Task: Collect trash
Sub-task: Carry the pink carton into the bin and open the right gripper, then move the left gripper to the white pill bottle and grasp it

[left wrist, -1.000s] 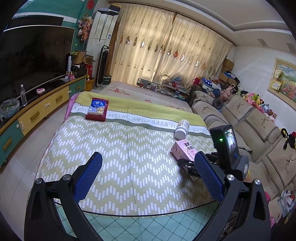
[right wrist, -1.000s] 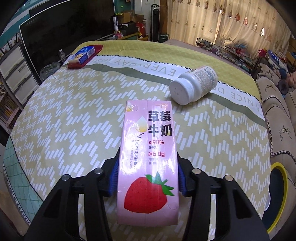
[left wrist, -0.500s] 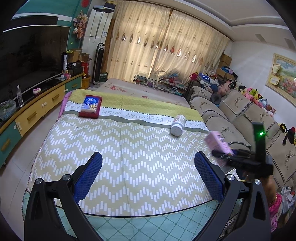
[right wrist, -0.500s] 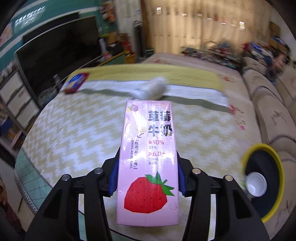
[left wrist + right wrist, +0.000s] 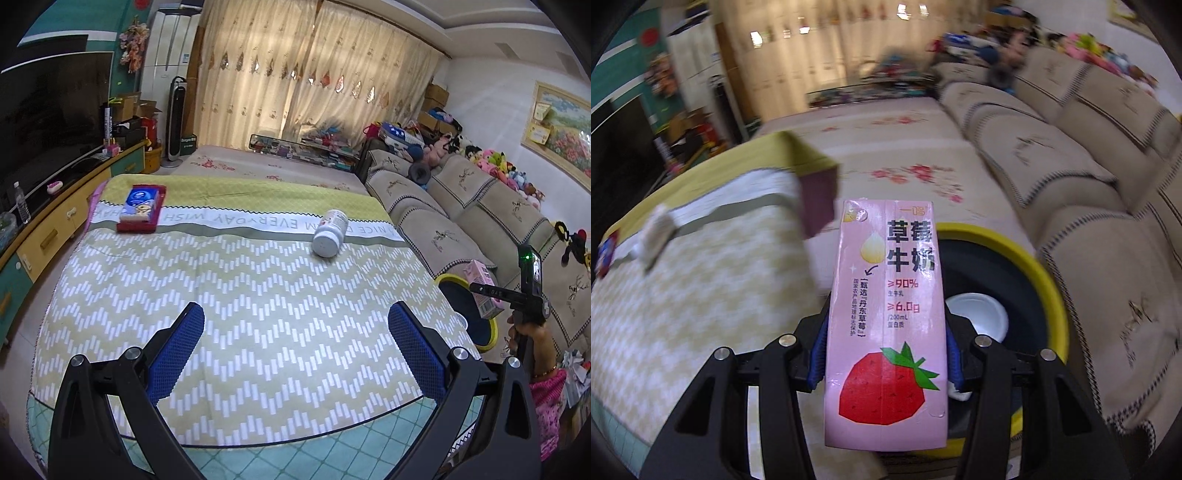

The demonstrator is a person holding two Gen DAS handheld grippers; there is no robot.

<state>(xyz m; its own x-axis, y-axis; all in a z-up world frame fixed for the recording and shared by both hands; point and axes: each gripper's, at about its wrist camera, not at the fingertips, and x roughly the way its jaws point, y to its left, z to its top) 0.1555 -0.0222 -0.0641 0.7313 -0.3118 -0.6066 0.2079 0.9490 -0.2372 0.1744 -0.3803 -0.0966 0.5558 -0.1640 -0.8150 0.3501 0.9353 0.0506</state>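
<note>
Left wrist view: the left gripper (image 5: 295, 347) hangs with its blue-padded jaws spread wide and nothing between them, over the near part of the table covered in a yellow-green zigzag cloth (image 5: 236, 295). A white plastic bottle (image 5: 330, 237) lies on its side on that cloth, towards the far right edge; a red tray holding a blue packet (image 5: 142, 211) sits at the far left corner. Just off the table's right edge stands the yellow-rimmed black bin (image 5: 466, 312), and above it the right gripper (image 5: 487, 291) carries the pink strawberry-milk carton (image 5: 484, 290).

Right wrist view: the right gripper (image 5: 886, 360) is clamped on the carton (image 5: 886, 317), pads pressing both narrow sides near its lower half. The carton hangs over the bin (image 5: 1045, 280), roughly above the rim nearest the table; a white cup-like piece (image 5: 977, 314) already lies inside. The rest is blurred by motion.

To finish this step well, I would carry the carton on until it sits over the middle of the bin's dark opening, away from the table-side rim, then spread the jaws fully so it drops clear. The bottle looks like the next piece for the free left gripper.
</note>
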